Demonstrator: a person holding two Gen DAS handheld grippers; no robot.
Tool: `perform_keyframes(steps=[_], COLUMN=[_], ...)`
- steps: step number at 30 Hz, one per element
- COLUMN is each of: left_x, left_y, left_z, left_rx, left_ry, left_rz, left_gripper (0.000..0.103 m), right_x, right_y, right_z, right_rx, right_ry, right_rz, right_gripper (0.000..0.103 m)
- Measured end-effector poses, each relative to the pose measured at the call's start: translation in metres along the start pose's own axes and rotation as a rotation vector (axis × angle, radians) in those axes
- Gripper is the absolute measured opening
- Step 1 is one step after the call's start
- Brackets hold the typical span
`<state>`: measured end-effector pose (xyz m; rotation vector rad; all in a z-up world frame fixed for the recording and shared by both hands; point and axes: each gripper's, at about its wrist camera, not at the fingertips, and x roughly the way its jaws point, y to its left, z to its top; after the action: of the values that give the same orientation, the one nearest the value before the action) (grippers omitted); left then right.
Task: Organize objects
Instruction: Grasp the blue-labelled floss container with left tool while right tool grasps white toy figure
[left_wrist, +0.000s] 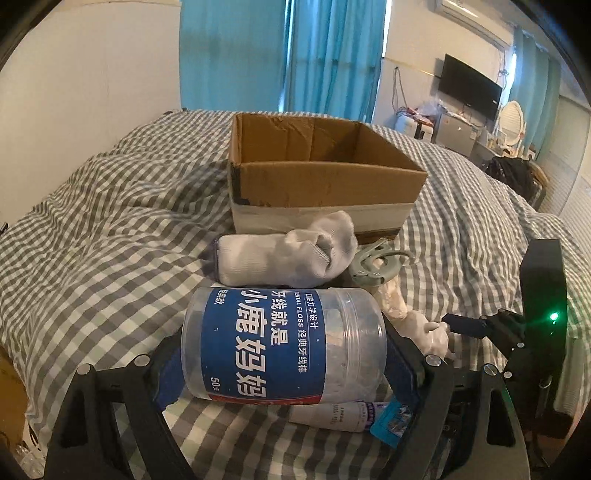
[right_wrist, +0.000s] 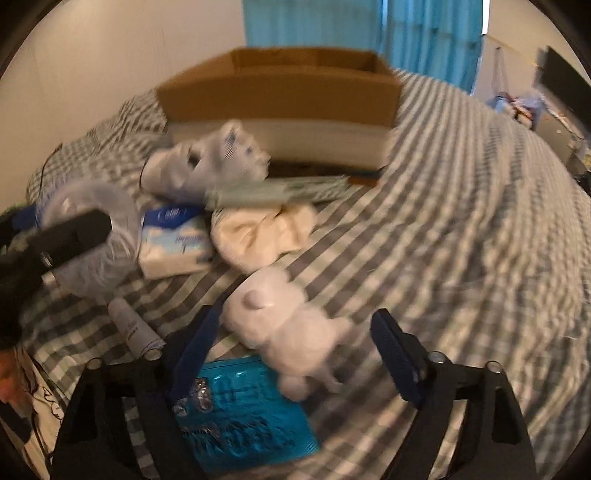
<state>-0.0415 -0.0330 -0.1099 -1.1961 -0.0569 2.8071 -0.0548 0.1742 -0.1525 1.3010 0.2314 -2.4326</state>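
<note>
On the bed: grey-and-white checked cover (left_wrist: 110, 236), soft and rumpled, carries everything.
Left gripper (left_wrist: 284, 354): black frame with blue pads, clamped on the floss jar, one pad against each end.
Floss jar (left_wrist: 284, 343): clear plastic cylinder lying on its side, wrapped in a glossy blue label with white lettering; it sits between the pads, above the cover.
Right gripper (right_wrist: 295, 350): jaws apart around the white plush toy; the blur hides whether the pads touch it.
White plush toy (right_wrist: 291, 328): fuzzy, rounded and lumpy, lying on the cover, its near end over the teal packet.
Teal packet (right_wrist: 240, 417): flat, shiny foil rectangle, near and low between the right jaws.
Cardboard box (left_wrist: 325, 177): brown, open-topped, white band along its base, at the far side of the pile.
Rolled socks (left_wrist: 288, 254): white knit bundle just in front of the box.
Grey clip (left_wrist: 376, 264): curved plastic piece, right of the socks.
Tissue pack (right_wrist: 177, 240): soft blue-and-white wrapper beside the jar.
Cream cloth (right_wrist: 262, 232): crumpled, just beyond the plush toy.
White tube (right_wrist: 135, 328): small cylinder lying left of the right gripper.
Background: blue curtains (left_wrist: 280, 51) and a wall-mounted screen (left_wrist: 469, 88) far off.
</note>
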Motion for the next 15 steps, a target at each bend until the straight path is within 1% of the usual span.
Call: perform_keyframes(steps=[3, 6, 9, 11, 15], left_x=[0.003, 0.001, -0.006, -0.013, -0.029], left_y=[0.000, -0.001, -0.003, -0.004, -0.008], left_z=[-0.002, -0.002, -0.003, -0.003, -0.003], left_rx=[-0.009, -0.022, -0.023, -0.021, -0.033], left_ry=[0.014, 0.007, -0.004, -0.016, -0.051], left_rz=[0.000, 0.008, 0.013, 0.017, 0.012], left_gripper=[0.089, 0.089, 0.089, 0.089, 0.089], right_x=[0.010, 0.011, 0.009, 0.005, -0.017], right_y=[0.003, 0.001, -0.001, -0.005, -0.011], right_z=[-0.002, -0.004, -0.009, -0.013, -0.016], right_rx=[-0.014, -0.010, -0.011, 0.003, 0.024], right_ry=[0.019, 0.010, 0.008, -0.003, -0.047], right_rz=[-0.004, 0.003, -0.010, -0.015, -0.033], right_gripper=[0.080, 0.079, 0.079, 0.079, 0.079])
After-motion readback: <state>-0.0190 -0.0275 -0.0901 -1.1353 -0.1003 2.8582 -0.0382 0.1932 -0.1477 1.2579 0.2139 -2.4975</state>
